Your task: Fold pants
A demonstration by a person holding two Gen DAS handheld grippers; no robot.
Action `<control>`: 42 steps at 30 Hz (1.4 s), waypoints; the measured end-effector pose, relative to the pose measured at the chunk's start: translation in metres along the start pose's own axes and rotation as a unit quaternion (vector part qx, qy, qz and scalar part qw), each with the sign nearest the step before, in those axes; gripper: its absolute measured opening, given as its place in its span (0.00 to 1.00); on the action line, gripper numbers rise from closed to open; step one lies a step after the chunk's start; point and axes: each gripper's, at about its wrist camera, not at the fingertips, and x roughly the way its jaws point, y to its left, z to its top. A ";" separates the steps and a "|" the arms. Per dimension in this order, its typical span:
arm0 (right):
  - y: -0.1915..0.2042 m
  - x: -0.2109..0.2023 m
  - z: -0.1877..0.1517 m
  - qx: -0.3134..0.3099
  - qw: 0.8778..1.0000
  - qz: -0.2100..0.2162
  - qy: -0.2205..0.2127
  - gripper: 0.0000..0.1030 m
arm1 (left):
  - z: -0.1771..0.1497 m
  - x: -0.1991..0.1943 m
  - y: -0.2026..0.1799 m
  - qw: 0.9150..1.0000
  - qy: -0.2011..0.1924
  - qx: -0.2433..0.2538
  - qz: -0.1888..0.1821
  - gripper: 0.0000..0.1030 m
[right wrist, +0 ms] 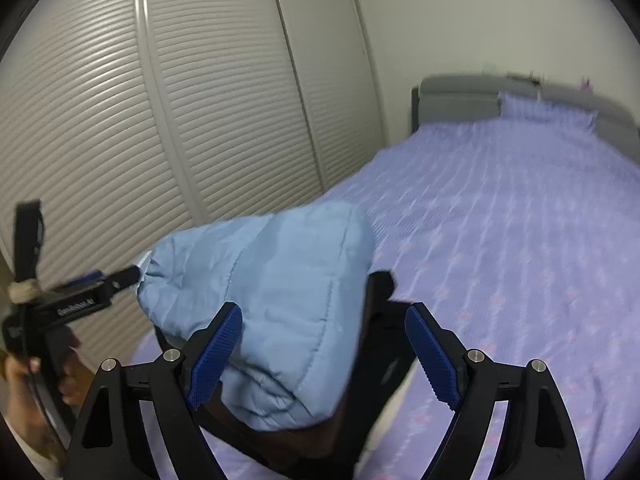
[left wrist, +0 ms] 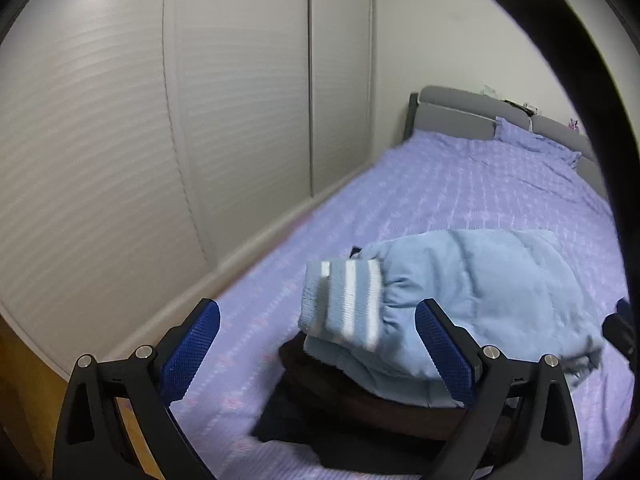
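On the bed, left wrist view: light blue pants [left wrist: 472, 292] are seen bunched on a dark folded pile [left wrist: 360, 404], which rests on the purple bedspread [left wrist: 500, 188].
Cuff: a ribbed, white-striped cuff [left wrist: 344, 304] is raised at the near left end of the bundle.
Left gripper [left wrist: 316, 352]: its blue pads are held wide apart — nothing is clamped; the cuff lies between and beyond them.
Background: louvred wardrobe doors [left wrist: 120, 140] and a grey headboard [left wrist: 460, 108] are shown.
Right wrist view: the pants [right wrist: 272, 292] are draped over the dark pile [right wrist: 384, 336].
Right gripper [right wrist: 324, 356]: the fingers are spread — the fabric lies between them, ungripped.
Left gripper, side-on [right wrist: 120, 276]: its tip is seen at the left edge of the pants; contact cannot be told.
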 end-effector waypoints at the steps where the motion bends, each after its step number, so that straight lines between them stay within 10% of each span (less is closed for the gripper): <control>1: 0.001 -0.010 -0.001 -0.009 1.000 -0.002 -0.006 0.86 | -0.002 -0.010 -0.005 1.000 -0.006 0.010 0.002 0.97; 20: -0.093 -0.269 -0.131 -0.040 0.993 -0.098 -0.058 0.96 | -0.136 -0.224 -0.178 0.980 -0.056 0.122 -0.149 1.00; 42: -0.206 -0.455 -0.263 0.072 0.971 -0.213 -0.085 0.96 | -0.245 -0.350 -0.332 0.941 -0.100 0.184 -0.264 1.00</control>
